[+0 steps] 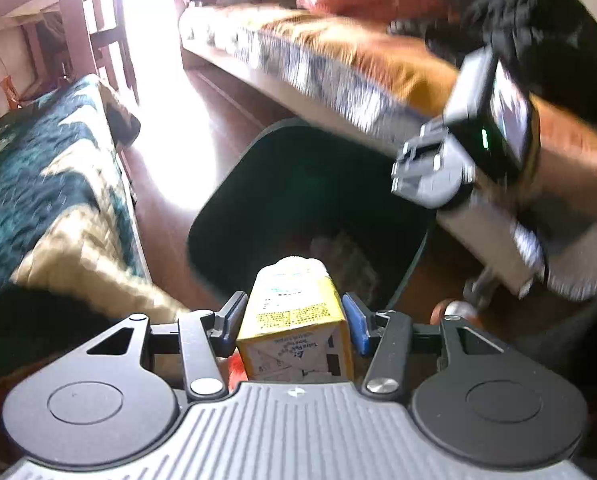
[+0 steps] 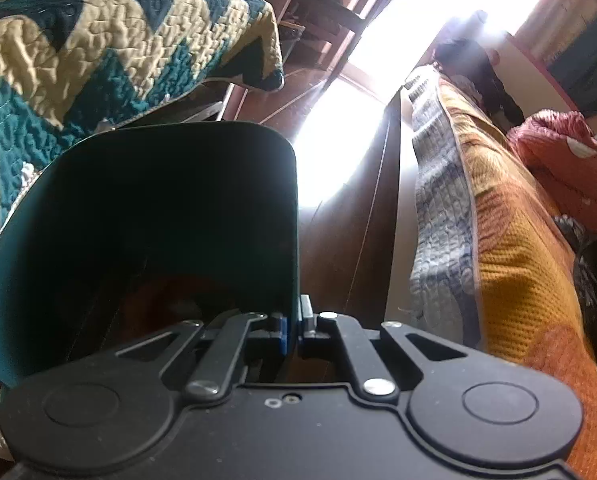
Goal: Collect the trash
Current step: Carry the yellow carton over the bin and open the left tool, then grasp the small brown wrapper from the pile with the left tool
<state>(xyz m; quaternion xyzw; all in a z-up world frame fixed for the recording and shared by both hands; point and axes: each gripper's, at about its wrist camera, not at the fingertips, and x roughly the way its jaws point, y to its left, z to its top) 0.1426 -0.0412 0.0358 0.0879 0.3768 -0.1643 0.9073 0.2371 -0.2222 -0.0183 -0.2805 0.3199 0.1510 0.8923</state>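
Gripping a yellow carton (image 1: 294, 320), left claw (image 1: 294, 322); right claw (image 2: 294, 330) pinches bin (image 2: 178, 208) wall.

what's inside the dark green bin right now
In the left wrist view, crumpled greyish trash lies at the bottom of the bin. The yellow carton in the left gripper hides the near part.

Black two-finger grippers with ribbed grey housing

Left gripper (image 1: 294, 320): blue-padded fingertips (image 1: 356, 322), silver pivot screws behind them; right gripper (image 2: 294, 326) alike, bare forearm (image 1: 578, 176) behind.
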